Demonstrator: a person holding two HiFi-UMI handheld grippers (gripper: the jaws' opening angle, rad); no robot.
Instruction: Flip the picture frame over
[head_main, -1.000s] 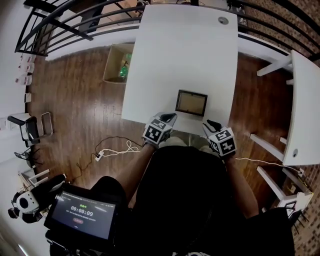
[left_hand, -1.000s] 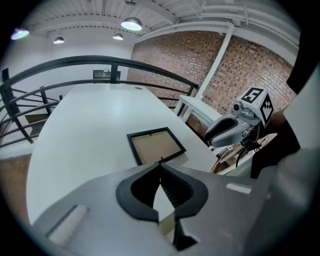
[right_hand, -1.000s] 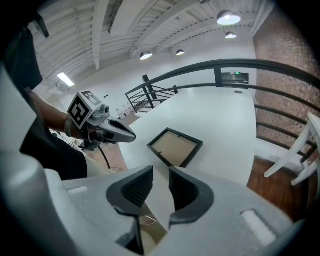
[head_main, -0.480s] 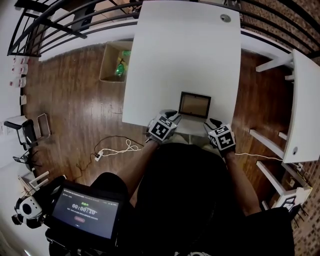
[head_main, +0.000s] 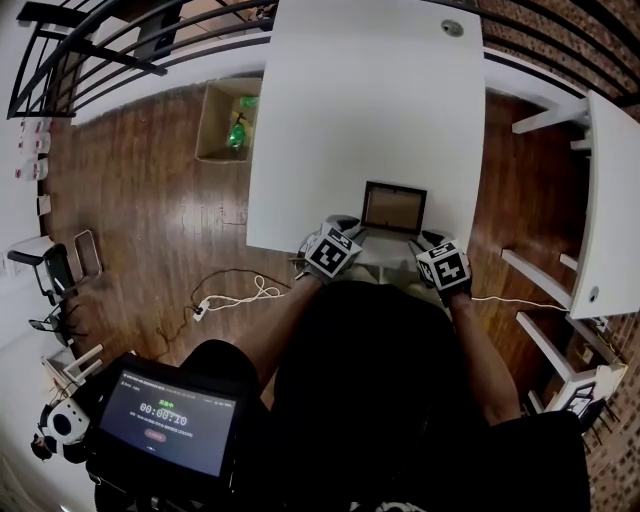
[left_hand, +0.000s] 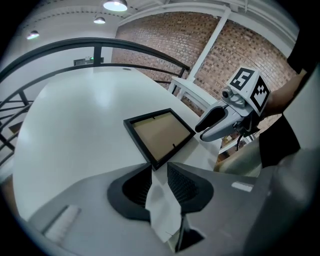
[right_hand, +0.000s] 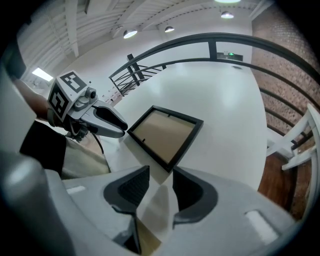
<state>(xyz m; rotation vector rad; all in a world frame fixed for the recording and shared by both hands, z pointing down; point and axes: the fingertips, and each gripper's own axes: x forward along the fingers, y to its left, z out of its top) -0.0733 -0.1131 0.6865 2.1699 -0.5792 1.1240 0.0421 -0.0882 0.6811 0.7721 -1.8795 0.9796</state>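
A black picture frame (head_main: 393, 206) lies flat near the white table's (head_main: 370, 110) front edge, its brown backing board facing up. My left gripper (head_main: 340, 228) hangs just off the frame's near left corner (left_hand: 156, 164), jaws opening, with only table showing between them. My right gripper (head_main: 428, 240) hovers by the near right corner (right_hand: 170, 167), jaws opening too and nothing between them. In the left gripper view the frame (left_hand: 159, 135) sits just beyond the fingertips (left_hand: 159, 172). The right gripper view shows the frame (right_hand: 166, 135) ahead of its fingertips (right_hand: 161, 184), with the left gripper (right_hand: 107, 121) alongside.
A second white table (head_main: 605, 200) stands to the right. On the wooden floor at left sit a cardboard box (head_main: 226, 122) and a white power cable (head_main: 228, 300). Black railing (head_main: 120, 50) runs along the far side. A tablet with a timer (head_main: 168, 420) is at lower left.
Both grippers have moved forward and down to the frame's near corners, and their jaws have opened. The frame has not moved on the table.
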